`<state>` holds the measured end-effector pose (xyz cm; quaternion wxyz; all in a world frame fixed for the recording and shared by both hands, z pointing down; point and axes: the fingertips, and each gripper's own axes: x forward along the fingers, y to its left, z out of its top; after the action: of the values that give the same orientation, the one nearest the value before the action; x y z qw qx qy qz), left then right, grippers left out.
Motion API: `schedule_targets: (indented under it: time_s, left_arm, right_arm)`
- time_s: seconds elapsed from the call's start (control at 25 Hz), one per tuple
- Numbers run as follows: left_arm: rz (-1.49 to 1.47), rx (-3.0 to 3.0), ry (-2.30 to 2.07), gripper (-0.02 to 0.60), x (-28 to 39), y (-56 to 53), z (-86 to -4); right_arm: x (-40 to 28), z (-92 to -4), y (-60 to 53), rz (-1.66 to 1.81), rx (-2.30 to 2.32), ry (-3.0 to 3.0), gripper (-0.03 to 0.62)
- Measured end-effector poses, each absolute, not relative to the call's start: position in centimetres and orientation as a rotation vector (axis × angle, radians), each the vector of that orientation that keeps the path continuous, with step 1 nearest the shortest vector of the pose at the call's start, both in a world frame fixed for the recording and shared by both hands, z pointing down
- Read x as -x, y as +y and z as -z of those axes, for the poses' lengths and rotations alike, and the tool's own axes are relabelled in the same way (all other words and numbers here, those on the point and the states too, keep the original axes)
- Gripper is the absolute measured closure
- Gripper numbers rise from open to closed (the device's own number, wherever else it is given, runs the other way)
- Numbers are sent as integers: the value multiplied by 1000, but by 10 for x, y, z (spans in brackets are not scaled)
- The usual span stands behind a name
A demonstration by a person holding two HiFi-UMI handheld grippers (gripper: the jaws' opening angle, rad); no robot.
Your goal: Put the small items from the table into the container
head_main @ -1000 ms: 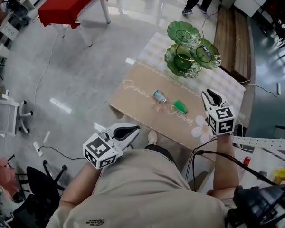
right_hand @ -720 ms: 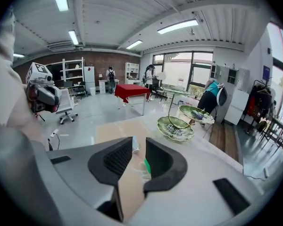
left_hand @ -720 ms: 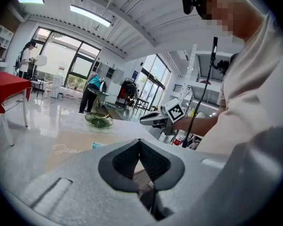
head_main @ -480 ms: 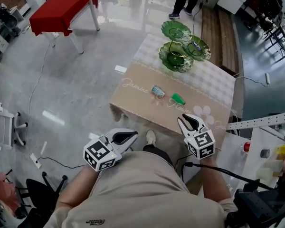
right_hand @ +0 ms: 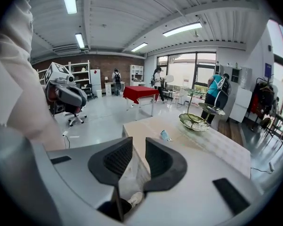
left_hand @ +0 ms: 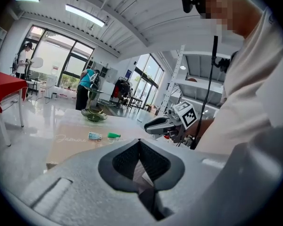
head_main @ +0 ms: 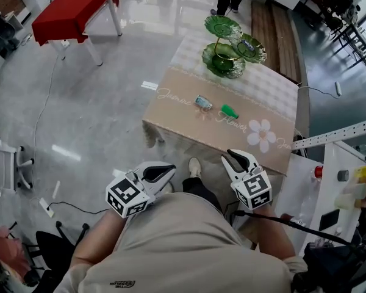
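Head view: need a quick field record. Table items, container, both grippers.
table: cloth-covered table, in front of the person
items on table: light blue small item; green small item, side by side near the middle, apart
container: green tiered dish stand at the far end
left gripper: jaws together, nothing between them, short of the table's near edge
right gripper: jaws apart, empty, just short of the near edge
task state: both items not yet in the container

Open lab hall: polished grey floor (head_main: 97, 121), ceiling strip lights (right_hand: 181, 29), shelving (right_hand: 81, 70), office chairs (head_main: 6, 160), red-clothed table (head_main: 73, 11)
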<state>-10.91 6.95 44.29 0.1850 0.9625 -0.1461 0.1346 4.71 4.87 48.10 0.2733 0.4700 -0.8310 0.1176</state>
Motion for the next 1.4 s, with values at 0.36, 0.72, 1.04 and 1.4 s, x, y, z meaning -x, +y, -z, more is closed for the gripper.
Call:
schedule_targets:
  time_s: [0.36, 0.72, 1.04, 1.4]
  left_arm:
    - [-375, -2704, -444, 574, 120, 78, -449]
    - [-332, -2660, -586, 574, 104, 43, -441]
    - [-328, -2619, -668, 574, 73, 5, -438]
    - [-356, -2581, -752, 574, 42, -35, -438]
  right_arm:
    - [-50, -495, 60, -308, -1261, -2198, 499]
    - [-92, -510, 6, -224, -1212, -2172, 496]
    - [-141, -556, -55, -265, -1152, -2119, 454]
    - [-175, -625, -111, -281, -1017, -2065, 424]
